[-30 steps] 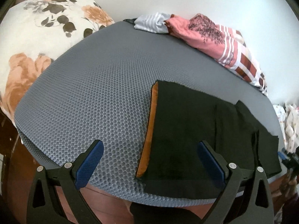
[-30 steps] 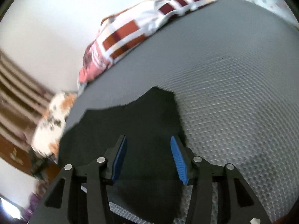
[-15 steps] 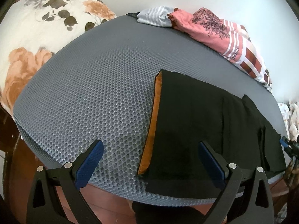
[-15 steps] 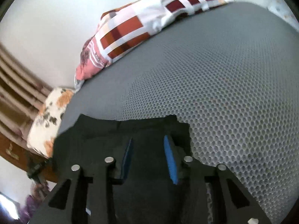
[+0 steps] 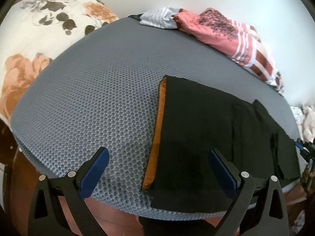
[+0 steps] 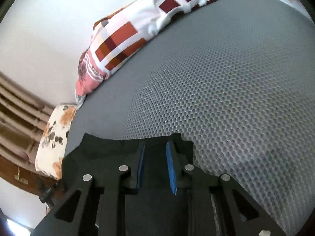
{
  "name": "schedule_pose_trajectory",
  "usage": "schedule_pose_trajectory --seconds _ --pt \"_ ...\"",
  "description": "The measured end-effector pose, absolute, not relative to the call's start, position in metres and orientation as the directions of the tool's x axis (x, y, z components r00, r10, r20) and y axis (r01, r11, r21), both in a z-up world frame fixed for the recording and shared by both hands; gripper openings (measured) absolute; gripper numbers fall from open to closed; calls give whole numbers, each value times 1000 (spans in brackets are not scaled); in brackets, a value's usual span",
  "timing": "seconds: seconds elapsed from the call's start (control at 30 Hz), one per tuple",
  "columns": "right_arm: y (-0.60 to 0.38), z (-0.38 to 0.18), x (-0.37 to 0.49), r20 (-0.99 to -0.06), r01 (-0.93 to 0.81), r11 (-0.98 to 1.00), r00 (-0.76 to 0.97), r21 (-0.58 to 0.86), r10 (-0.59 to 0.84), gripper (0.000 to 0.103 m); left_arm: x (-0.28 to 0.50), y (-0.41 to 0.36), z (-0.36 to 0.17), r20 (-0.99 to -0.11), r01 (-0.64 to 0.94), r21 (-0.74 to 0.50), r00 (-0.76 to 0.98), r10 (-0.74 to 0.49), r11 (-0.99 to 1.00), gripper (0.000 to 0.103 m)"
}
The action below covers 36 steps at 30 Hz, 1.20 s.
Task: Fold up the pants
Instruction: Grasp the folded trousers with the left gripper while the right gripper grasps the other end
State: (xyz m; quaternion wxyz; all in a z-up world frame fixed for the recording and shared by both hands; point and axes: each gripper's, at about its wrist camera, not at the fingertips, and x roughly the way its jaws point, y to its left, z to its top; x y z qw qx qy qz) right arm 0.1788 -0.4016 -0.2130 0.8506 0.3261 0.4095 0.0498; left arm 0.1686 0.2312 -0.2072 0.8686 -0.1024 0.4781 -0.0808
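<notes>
Grey mesh mattress (image 5: 94,102) fills the view, black pants (image 5: 206,137) spread flat along its near edge, orange band (image 5: 157,135) at their left. Left gripper (image 5: 157,169) hovers wide open, empty. Right gripper (image 6: 154,165) sits low over the pants' hem, fingers narrowed, grip unclear.

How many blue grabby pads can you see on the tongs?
4. Two on the wide-open left tongs, one pad each side. Two on the right tongs, nearly closed over the black fabric pants on the grey honeycomb-mesh mattress.
</notes>
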Motion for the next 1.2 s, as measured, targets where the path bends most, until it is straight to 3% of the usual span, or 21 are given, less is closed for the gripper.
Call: schedule_pose_trajectory --seconds 0.1,0.2,0.33,0.53,0.6,0.67,0.73,0.97,1.2 --pt "-388 -188 159 -603 119 798 723 591 338 33 171 234 -208 -798 90 -309 516 -310 947 100" --pt "-364 -180 146 -565 57 778 721 625 401 52 178 234 -211 -792 125 -362 481 -375 924 100" --pt "-317 -182 139 -587 -8 788 662 615 466 54 191 228 -217 -775 193 -450 400 -489 872 100" --pt "-272 -193 139 -592 -42 754 593 655 546 64 209 205 -218 -812 277 -428 299 -501 860 98" --pt "-261 -196 140 -595 -47 746 571 665 566 66 208 199 -218 -821 299 -403 299 -486 865 90" --pt "-252 -199 141 -598 -46 739 555 672 579 69 206 191 -217 -852 316 -298 338 -400 901 57" --pt "-246 -202 142 -589 -43 722 546 691 596 75 208 191 -217 -859 301 -273 352 -372 914 51" --pt "-232 -204 144 -573 -37 690 526 722 628 75 210 187 -214 -873 265 -264 342 -346 927 40" --pt "-226 -207 145 -571 -55 689 513 723 640 78 202 198 -204 -836 216 -342 375 -401 914 34"
